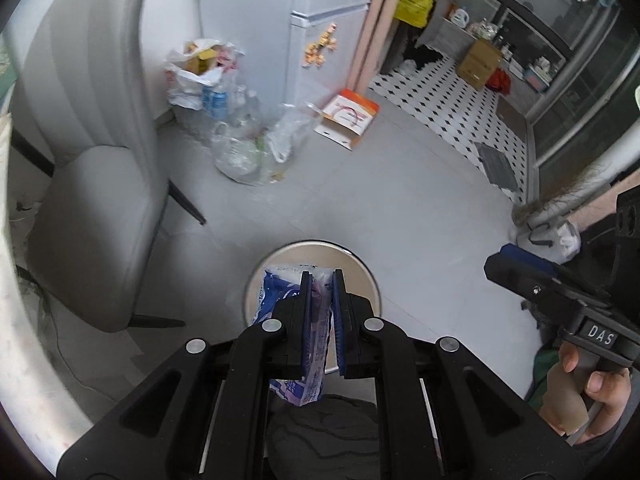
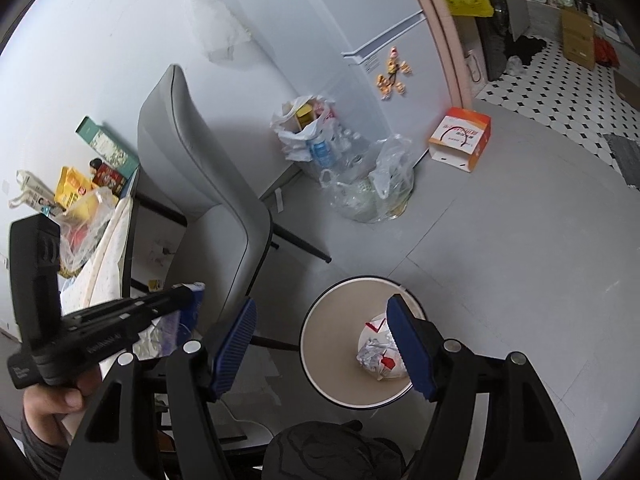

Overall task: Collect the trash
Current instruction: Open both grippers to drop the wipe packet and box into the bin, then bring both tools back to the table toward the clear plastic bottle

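Note:
My left gripper [image 1: 321, 280] is shut on a blue and white plastic wrapper [image 1: 280, 300] and holds it above the round trash bin [image 1: 372, 280] on the floor. In the right wrist view the left gripper [image 2: 188, 292] shows from the side at the left, with the blue wrapper [image 2: 192, 312] in it. My right gripper [image 2: 320, 320] is open and empty above the trash bin [image 2: 320, 344], which holds crumpled white and red paper [image 2: 376, 352]. The right gripper also shows at the right edge of the left wrist view [image 1: 516, 256], seen side-on.
A grey chair [image 2: 200, 184] stands left of the bin. Plastic bags of bottles [image 2: 360, 184] and an orange box [image 2: 460, 140] lie by the white fridge [image 2: 392, 32]. A cluttered table [image 2: 80, 208] is at the left. A broom [image 1: 552, 200] is at the right.

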`<state>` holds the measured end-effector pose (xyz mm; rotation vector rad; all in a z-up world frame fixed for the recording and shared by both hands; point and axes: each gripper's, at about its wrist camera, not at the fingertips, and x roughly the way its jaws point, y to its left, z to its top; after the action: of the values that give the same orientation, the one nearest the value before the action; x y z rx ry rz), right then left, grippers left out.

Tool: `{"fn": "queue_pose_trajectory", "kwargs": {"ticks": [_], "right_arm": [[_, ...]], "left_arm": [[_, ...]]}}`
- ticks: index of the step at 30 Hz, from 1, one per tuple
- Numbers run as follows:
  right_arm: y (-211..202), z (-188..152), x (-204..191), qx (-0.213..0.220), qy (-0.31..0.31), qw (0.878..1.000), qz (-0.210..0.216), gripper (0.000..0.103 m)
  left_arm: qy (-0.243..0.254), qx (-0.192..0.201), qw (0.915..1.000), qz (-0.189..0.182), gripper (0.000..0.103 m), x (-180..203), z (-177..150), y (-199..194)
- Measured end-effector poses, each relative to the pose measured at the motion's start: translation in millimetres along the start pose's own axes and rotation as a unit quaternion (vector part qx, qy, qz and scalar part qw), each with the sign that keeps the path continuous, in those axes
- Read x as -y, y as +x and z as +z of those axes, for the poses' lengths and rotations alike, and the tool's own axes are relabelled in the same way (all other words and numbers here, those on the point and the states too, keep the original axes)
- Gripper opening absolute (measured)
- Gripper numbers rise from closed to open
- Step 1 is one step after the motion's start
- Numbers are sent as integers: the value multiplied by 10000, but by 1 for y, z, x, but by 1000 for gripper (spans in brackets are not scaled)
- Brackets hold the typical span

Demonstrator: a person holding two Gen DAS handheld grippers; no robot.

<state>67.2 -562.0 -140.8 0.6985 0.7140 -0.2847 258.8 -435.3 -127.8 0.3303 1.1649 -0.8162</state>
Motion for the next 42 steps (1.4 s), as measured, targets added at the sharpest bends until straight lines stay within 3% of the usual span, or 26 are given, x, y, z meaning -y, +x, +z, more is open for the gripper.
{"fn": "queue_pose_trajectory", "kwargs": {"ticks": [2,3,4,11,15,21,27,42], "right_arm": [[-3,1,4,23,34,10000,-9,67],[-3,1,5,28,50,10000,-20,67],[-3,1,6,28,68,10000,-24,67],[0,-3,-1,24,128,9999,49,68],[-2,-7,-23,89,-80,9999,119,78],[-6,-14,-62,110,-395,9988,274,83],[-11,-23,-105,139,-775,9958,465,95],[1,-61,-208,-272,-1548,9832,931,93]], "left_arm": [[-15,-165,9997,-177,38,6,-1,8],[-40,-168,9997,-149,74,7,-1,10],[-67,-25,10000,-61,85,7,-2,7],[-191,253,9990,317,88,-15,-14,-21],[-385,533,9970,405,92,-33,-29,-47],[-692,968,9912,586,92,-63,-53,-92],[-1072,1433,9801,862,97,-94,-80,-138],[-2030,1916,9504,1369,97,-193,-158,-214]]}}
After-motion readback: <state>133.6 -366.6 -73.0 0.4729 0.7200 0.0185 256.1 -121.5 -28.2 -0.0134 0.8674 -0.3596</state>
